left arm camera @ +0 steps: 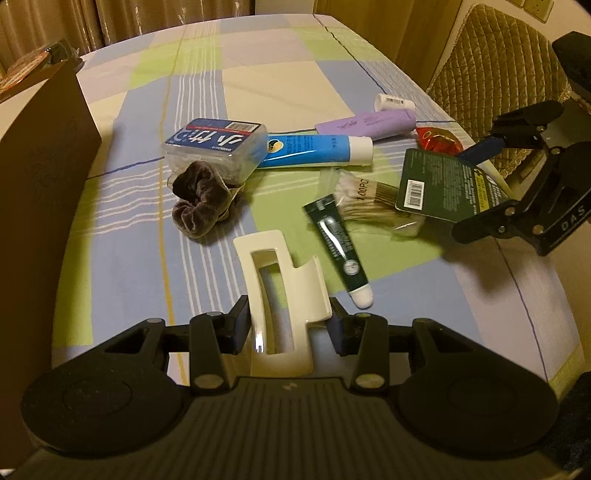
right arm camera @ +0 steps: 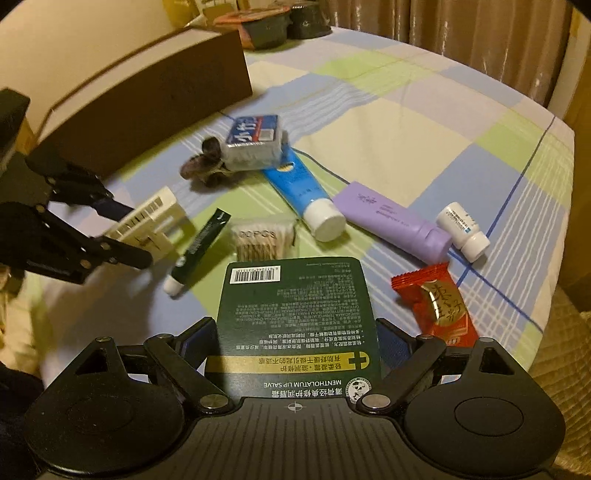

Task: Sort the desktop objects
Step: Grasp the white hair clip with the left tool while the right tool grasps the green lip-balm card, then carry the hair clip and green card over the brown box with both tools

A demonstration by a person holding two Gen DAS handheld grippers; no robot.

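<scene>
While both hand-held tools are loaded, a cream-white plastic hair claw clip (left arm camera: pixel 280 295) is seen clamped between the fingers of the left gripper (left arm camera: pixel 288 325) at the bottom centre of the left wrist view, raised off the checked tablecloth (left arm camera: pixel 288 77). A dark green lip-salve card with a white barcode (right arm camera: pixel 295 321) is pinched in the same manner by the right gripper (right arm camera: pixel 295 350), low in the centre of the right wrist view, its printed back turned upward. Each item appears to be held near one end, presumably so that it can be carried clear of the pile and dropped elsewhere.

Left lying on the cloth in mid-frame are a small dark green tube with a white cap (left arm camera: pixel 338 247), a clear packet of cotton swabs (left arm camera: pixel 365 201), a blue tube with a white cap (left arm camera: pixel 314 149), a lilac tube (left arm camera: pixel 365 123), a small white pill bottle (left arm camera: pixel 393 101), a red sweet wrapper (right arm camera: pixel 437 306), a brown velvet scrunchie (left arm camera: pixel 197 201) and a clear box with a blue label (left arm camera: pixel 214 147), against which the scrunchie rests.

A brown cardboard box (right arm camera: pixel 147 107) stands at the upper left of the right wrist view; it is judged the likely receptacle, though its inside cannot be seen. Dark lidded tubs (right arm camera: pixel 273 26) sit beyond it, their contents unclear.
</scene>
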